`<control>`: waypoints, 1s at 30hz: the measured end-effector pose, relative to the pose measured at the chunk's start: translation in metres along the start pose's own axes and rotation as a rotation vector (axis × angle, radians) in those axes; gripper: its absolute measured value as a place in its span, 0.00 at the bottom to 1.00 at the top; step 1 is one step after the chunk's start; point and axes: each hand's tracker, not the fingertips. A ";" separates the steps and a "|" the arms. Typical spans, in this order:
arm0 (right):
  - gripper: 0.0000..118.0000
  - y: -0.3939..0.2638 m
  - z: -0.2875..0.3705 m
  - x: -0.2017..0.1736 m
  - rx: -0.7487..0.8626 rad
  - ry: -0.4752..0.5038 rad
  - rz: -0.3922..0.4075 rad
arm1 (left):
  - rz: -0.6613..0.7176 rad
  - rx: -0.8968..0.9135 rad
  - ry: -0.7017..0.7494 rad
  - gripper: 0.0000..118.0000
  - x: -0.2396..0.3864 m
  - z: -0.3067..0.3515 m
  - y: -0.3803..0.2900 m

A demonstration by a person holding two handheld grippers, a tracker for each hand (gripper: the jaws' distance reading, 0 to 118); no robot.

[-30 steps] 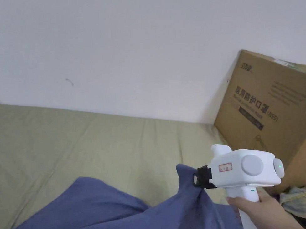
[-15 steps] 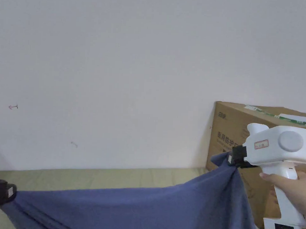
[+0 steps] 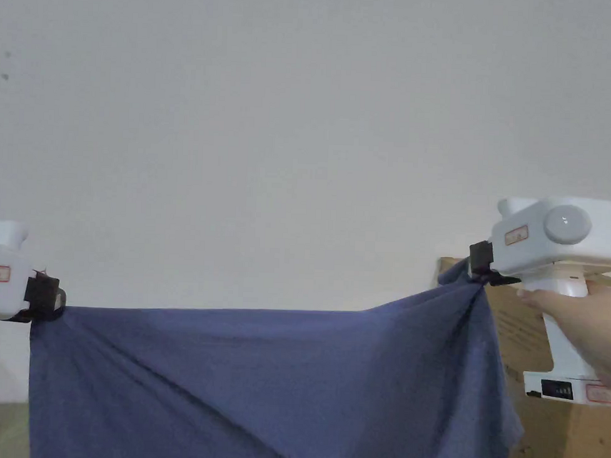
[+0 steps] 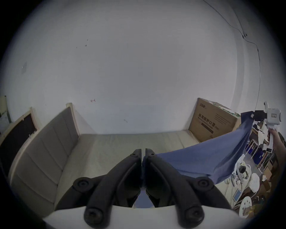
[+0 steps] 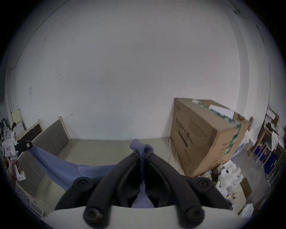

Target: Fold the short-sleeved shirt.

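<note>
**Inspector A:** Where was the shirt?

**Inspector B:** Hanging in the air above the bed, its top edge stretched crosswise between the two grippers, the right end higher. The left gripper was clenched on one corner, the right gripper clenched on the other.

**Inspector A:** And the coming move?

**Inspector B:** In my judgement, a lowering onto the bed. The long axis ran left to right, with neither gripper nearer. A box stood just beside the right gripper.
</note>
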 end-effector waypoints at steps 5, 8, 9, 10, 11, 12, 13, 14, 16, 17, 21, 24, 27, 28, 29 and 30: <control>0.04 0.032 -0.028 -0.010 0.040 0.013 -0.046 | 0.000 0.035 0.040 0.03 -0.011 -0.016 0.034; 0.04 0.051 -0.047 -0.019 0.063 0.013 -0.023 | 0.002 0.054 0.066 0.03 -0.019 -0.026 0.050; 0.04 0.056 -0.053 -0.023 0.071 0.009 0.001 | 0.001 0.062 0.072 0.03 -0.020 -0.031 0.055; 0.04 0.062 -0.060 -0.025 0.078 0.002 0.023 | 0.000 0.067 0.076 0.03 -0.021 -0.035 0.060; 0.04 0.067 -0.066 -0.028 0.082 -0.004 0.033 | -0.002 0.074 0.082 0.03 -0.022 -0.039 0.064; 0.04 0.071 -0.072 -0.031 0.088 -0.010 0.040 | -0.005 0.082 0.087 0.03 -0.023 -0.044 0.068; 0.04 0.075 -0.077 -0.034 0.095 -0.017 0.046 | -0.011 0.090 0.094 0.03 -0.022 -0.050 0.072; 0.04 0.078 -0.083 -0.034 0.099 -0.019 0.046 | -0.014 0.096 0.098 0.03 -0.023 -0.055 0.075; 0.04 0.082 -0.093 -0.037 0.116 -0.030 0.048 | -0.020 0.108 0.104 0.03 -0.025 -0.067 0.080; 0.04 0.084 -0.098 -0.038 0.125 -0.038 0.048 | -0.025 0.112 0.111 0.03 -0.024 -0.074 0.082; 0.04 0.088 -0.117 -0.040 0.151 -0.067 0.047 | -0.036 0.130 0.130 0.03 -0.025 -0.096 0.086; 0.04 0.093 -0.127 -0.043 0.172 -0.084 0.056 | -0.046 0.149 0.146 0.03 -0.025 -0.110 0.087; 0.04 0.100 -0.132 -0.049 0.200 -0.106 0.076 | -0.062 0.174 0.162 0.03 -0.022 -0.120 0.089; 0.04 0.102 -0.134 -0.049 0.203 -0.103 0.076 | -0.064 0.177 0.164 0.03 -0.022 -0.124 0.089; 0.04 0.102 -0.136 -0.049 0.205 -0.100 0.074 | -0.064 0.177 0.166 0.03 -0.023 -0.128 0.089; 0.04 0.104 -0.144 -0.046 0.207 -0.097 0.070 | -0.062 0.169 0.168 0.03 -0.023 -0.133 0.087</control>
